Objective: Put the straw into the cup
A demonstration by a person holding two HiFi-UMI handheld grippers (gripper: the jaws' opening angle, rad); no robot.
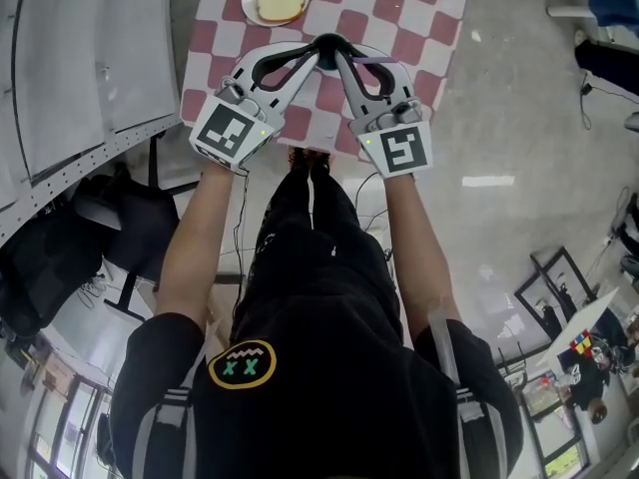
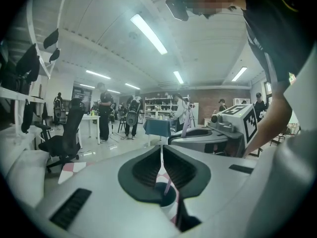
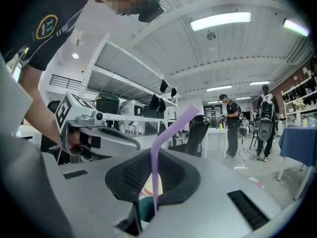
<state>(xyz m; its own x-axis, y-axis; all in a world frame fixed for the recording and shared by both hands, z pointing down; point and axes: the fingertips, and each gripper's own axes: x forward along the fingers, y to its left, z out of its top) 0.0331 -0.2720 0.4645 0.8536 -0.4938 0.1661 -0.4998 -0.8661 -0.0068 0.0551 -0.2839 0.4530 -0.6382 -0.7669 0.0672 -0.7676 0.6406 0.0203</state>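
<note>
Right claw [image 3: 153, 153] grips straw [image 3: 155, 182] (cup [image 3: 145, 208] below).

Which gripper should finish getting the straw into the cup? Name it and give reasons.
Right gripper: its fingers are shut on the purple straw, whose lower end hangs at the mouth of the cup. The left gripper has its fingers together, holding nothing.

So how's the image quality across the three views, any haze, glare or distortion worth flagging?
Left gripper view: hazy and washed out, with the ceiling lights flaring and the corners blacked out by the round lens. Right gripper view: clearer, the straw crisp, but with the same fisheye bending. Head view: sharp, with one bright glare patch on the floor.
</note>
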